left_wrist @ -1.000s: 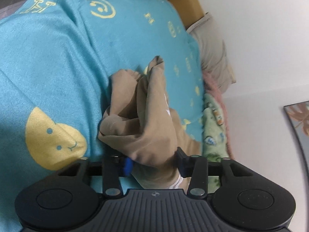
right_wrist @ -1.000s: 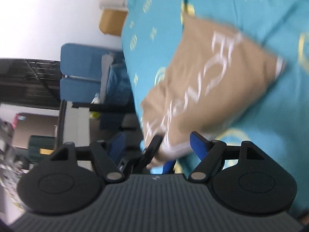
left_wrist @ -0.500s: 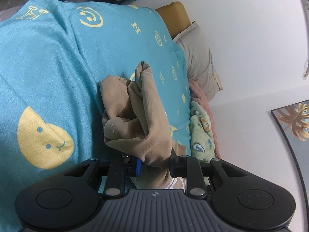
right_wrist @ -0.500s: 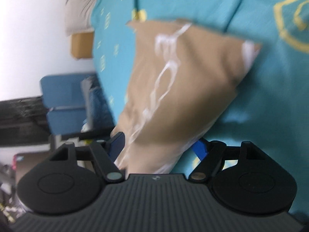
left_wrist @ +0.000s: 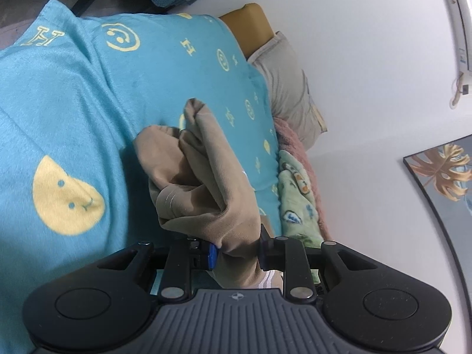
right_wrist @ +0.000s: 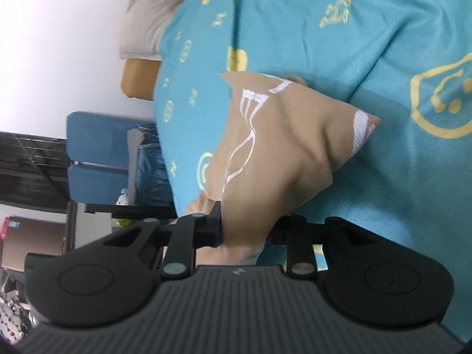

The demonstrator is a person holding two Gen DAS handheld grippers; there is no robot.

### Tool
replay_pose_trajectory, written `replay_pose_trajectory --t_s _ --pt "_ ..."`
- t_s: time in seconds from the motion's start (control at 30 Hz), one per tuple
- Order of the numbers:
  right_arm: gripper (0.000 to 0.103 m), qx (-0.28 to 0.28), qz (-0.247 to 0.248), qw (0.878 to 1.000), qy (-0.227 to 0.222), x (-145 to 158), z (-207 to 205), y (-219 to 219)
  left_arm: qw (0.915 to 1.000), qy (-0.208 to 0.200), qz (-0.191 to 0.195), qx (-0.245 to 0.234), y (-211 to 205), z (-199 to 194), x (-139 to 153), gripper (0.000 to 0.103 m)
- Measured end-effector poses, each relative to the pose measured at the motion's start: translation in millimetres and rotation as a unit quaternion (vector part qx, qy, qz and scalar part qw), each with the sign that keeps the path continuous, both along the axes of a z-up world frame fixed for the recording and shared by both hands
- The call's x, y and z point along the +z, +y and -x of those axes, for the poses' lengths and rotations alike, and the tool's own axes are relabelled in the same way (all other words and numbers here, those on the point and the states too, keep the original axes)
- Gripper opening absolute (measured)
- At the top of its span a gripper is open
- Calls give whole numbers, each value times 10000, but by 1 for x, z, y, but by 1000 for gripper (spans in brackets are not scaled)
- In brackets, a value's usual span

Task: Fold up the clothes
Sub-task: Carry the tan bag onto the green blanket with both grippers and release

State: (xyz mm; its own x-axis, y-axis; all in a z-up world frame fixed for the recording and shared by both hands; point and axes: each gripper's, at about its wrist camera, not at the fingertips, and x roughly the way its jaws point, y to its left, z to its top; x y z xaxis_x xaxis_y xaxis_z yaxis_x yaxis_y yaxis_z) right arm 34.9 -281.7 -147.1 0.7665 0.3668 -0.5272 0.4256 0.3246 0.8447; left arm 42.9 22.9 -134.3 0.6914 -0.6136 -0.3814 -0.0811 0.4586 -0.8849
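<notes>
A tan garment (left_wrist: 203, 183) with white embroidered lettering (right_wrist: 250, 124) is bunched up above a bed covered by a turquoise blanket (left_wrist: 73, 112) printed with yellow smiley faces and letters. In the left wrist view the cloth rises in soft ridged folds from the jaws toward a peaked corner, with a stitched hem showing near the bottom left of the bundle. In the right wrist view the same fabric spreads as a broad panel, one corner with a white embroidered patch pointing to the right, casting a shadow on the blanket beneath.

The left hand-held gripper (left_wrist: 236, 250) has its jaws drawn in tight on a gathered wad of the tan garment, the blue pad on one finger pressed into the cloth. The right hand-held gripper (right_wrist: 244, 230) has its jaws closing, with a thick fold of the garment between them and both fingers already against the fabric.

Beyond the blanket in the left wrist view lie a beige pillow (left_wrist: 292, 88), a pink fuzzy blanket (left_wrist: 295, 138) and a pale green patterned cloth (left_wrist: 295, 194) along the white wall (left_wrist: 368, 73). A tan headboard (left_wrist: 250, 26) sits behind the pillow, a framed leaf picture (left_wrist: 442, 174) hangs at the right, and an air conditioner (left_wrist: 457, 14) is mounted at the top right. The right wrist view shows a blue chair (right_wrist: 100, 153) beside the bed.
</notes>
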Motion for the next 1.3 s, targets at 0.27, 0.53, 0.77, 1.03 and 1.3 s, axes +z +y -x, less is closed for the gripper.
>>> replay_pose_trajectory --t_s 0.27,0.53,0.77,1.03,1.3 --pt "27 -250 97 9987 -442 31 54 -1 9993 -42 37 -376 -3 41 48 26" --pt "27 -410 378 9967 -598 80 113 -31 9882 -42 -501 -1444 -45 72 112 26" --pt "27 -901 560 9894 -991 133 128 -103 9731 -751 -837 -2008 -147 58 180 26" --pt "27 -1687 1622 9628 -1352 229 113 -257 9479 -1682 -421 -2673 -351 -1 242 25" --pt "27 -2649 2898 9137 -1052 234 153 -345 9048 -2371 -899 -3422 -519 16 216 30"
